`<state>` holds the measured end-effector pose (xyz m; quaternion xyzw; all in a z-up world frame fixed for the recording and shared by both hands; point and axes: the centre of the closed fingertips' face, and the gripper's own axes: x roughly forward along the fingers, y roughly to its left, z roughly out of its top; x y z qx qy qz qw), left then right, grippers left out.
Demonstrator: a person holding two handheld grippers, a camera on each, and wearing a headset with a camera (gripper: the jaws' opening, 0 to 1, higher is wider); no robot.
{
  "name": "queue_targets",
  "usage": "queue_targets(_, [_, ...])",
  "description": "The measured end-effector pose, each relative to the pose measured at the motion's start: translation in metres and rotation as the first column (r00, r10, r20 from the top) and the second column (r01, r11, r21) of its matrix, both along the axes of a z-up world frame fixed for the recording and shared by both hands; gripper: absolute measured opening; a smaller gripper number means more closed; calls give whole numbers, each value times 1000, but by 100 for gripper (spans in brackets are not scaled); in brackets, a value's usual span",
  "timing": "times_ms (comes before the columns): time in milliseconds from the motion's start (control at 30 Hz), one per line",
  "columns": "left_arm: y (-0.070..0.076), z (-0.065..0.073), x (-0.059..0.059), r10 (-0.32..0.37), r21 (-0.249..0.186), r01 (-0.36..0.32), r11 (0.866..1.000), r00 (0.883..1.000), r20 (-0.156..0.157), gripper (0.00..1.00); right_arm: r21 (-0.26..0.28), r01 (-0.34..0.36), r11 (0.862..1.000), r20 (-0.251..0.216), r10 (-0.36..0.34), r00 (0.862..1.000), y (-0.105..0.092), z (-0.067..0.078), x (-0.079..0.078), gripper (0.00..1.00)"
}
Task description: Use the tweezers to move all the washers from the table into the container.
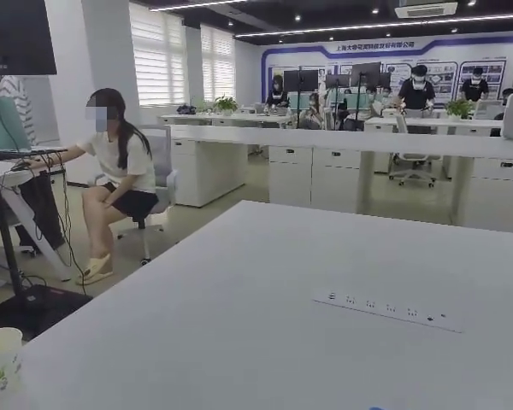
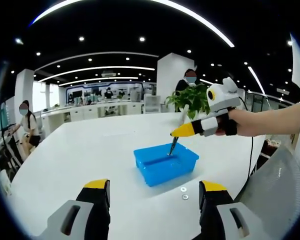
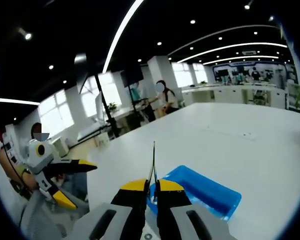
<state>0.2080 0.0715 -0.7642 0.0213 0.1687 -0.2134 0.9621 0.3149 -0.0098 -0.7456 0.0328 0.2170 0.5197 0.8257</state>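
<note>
In the left gripper view a blue container (image 2: 166, 162) sits on the white table (image 2: 90, 150), and two small washers (image 2: 184, 192) lie just in front of its right corner. My right gripper (image 2: 182, 131) comes in from the right, shut on thin tweezers (image 2: 173, 146) whose tip points down into the container. The right gripper view shows those jaws (image 3: 152, 186) closed on the tweezers (image 3: 153, 162) above the container (image 3: 202, 192). My left gripper (image 2: 155, 186) is open and holds nothing, short of the container; it appears again (image 3: 75, 182) at the left.
In the head view the white table (image 1: 239, 325) carries a built-in socket strip (image 1: 385, 309) and a paper cup (image 1: 0, 359) at its near left corner. A person sits at a desk (image 1: 115, 184) to the left. Potted plant (image 2: 190, 100) behind the container.
</note>
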Motion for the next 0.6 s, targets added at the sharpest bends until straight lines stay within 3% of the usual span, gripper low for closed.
queue_targets(133, [0, 0, 0, -1, 0, 1, 1000, 1000, -2, 72, -55, 27, 998, 36, -25, 999, -5, -5, 16, 3])
queue_targets(433, [0, -3, 0, 0, 11, 0, 1000, 1000, -13, 72, -98, 52, 994, 33, -49, 998, -5, -24, 39, 3])
queue_targets(600, [-1, -3, 0, -5, 11, 5, 1000, 1000, -16, 72, -140, 43, 989, 30, -39, 999, -1, -37, 42, 3])
